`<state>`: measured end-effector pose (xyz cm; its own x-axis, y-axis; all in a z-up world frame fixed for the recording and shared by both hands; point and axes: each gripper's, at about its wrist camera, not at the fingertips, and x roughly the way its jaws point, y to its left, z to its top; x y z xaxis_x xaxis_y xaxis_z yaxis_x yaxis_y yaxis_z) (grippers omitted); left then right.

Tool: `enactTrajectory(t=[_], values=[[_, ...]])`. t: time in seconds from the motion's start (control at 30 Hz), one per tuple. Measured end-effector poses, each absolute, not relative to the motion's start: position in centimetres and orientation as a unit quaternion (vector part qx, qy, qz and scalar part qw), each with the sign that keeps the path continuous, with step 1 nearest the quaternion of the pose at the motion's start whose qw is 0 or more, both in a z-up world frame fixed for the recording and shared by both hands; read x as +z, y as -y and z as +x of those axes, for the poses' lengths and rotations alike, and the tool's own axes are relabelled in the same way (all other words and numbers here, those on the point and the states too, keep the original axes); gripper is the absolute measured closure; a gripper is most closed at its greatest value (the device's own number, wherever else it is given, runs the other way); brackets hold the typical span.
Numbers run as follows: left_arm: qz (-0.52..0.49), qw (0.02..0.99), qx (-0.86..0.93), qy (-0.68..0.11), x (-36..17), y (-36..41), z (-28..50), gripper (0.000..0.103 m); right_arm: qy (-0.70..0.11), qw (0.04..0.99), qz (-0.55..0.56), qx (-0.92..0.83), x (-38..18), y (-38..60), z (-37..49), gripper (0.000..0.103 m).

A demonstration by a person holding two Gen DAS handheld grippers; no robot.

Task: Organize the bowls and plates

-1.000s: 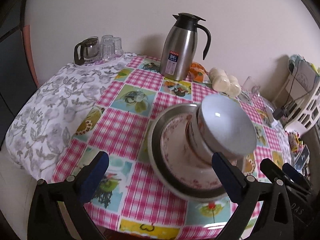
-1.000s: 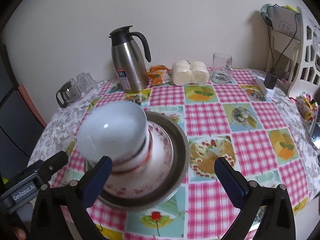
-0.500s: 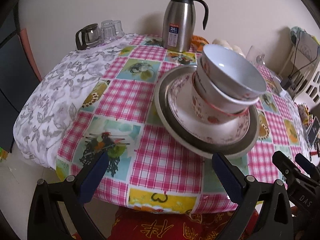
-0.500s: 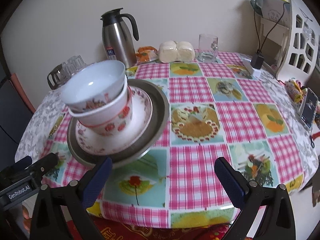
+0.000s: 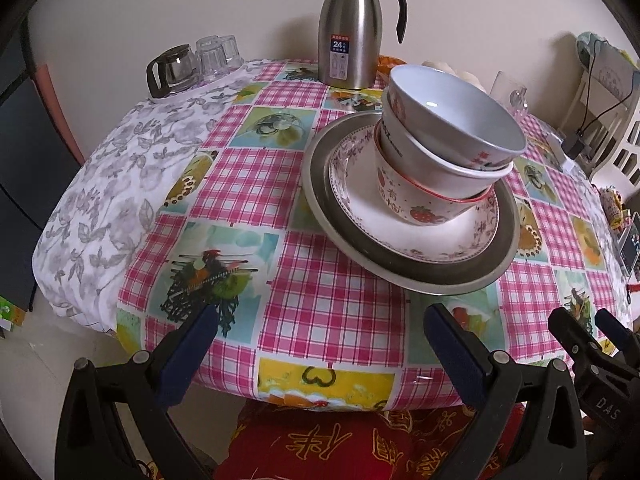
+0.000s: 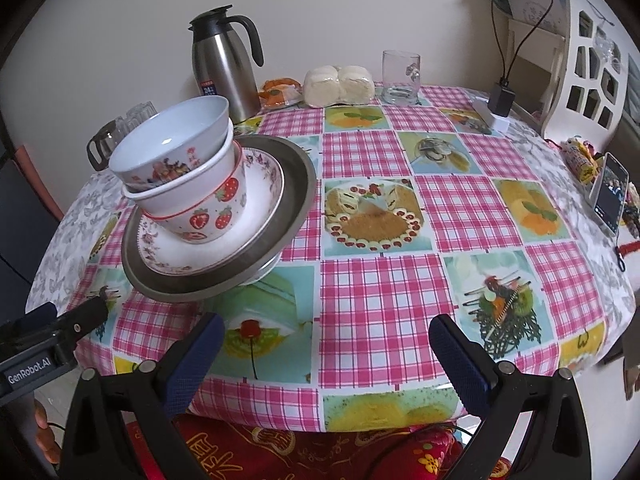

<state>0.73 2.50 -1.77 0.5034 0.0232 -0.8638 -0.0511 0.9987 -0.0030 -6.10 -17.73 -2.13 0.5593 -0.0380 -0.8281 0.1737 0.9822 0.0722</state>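
Observation:
A stack stands on the checked tablecloth: a metal plate (image 5: 400,268) (image 6: 296,188) at the bottom, a floral-rimmed white plate (image 5: 360,208) (image 6: 256,216) on it, then a strawberry bowl (image 5: 416,204) (image 6: 216,216), a white bowl (image 5: 436,168) (image 6: 180,190) and a top bowl (image 5: 452,116) (image 6: 172,140). My left gripper (image 5: 320,356) is open and empty, near the table's front edge, short of the stack. My right gripper (image 6: 326,360) is open and empty, to the right of the stack.
A steel thermos jug (image 5: 352,32) (image 6: 224,64), a glass teapot with tumblers (image 5: 192,64), wrapped buns (image 6: 338,86) and a glass mug (image 6: 400,76) stand at the back. A phone (image 6: 610,192) leans at the right edge. A red cushion (image 5: 332,444) lies below the table front.
Both grippers have pulled back from the stack toward the table's front edge and lower. The stack now stands free on the table. Both stay open.

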Motion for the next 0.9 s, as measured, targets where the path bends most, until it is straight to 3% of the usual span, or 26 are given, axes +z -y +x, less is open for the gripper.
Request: enactTrajectory(t=[0.9], values=[[0.004,0.864,0.049,-0.501,-1.75,-2.45,0.43,0.001,-0.464,0.88,0.081,-0.065,-2.12,18.44,-6.7,0.0]])
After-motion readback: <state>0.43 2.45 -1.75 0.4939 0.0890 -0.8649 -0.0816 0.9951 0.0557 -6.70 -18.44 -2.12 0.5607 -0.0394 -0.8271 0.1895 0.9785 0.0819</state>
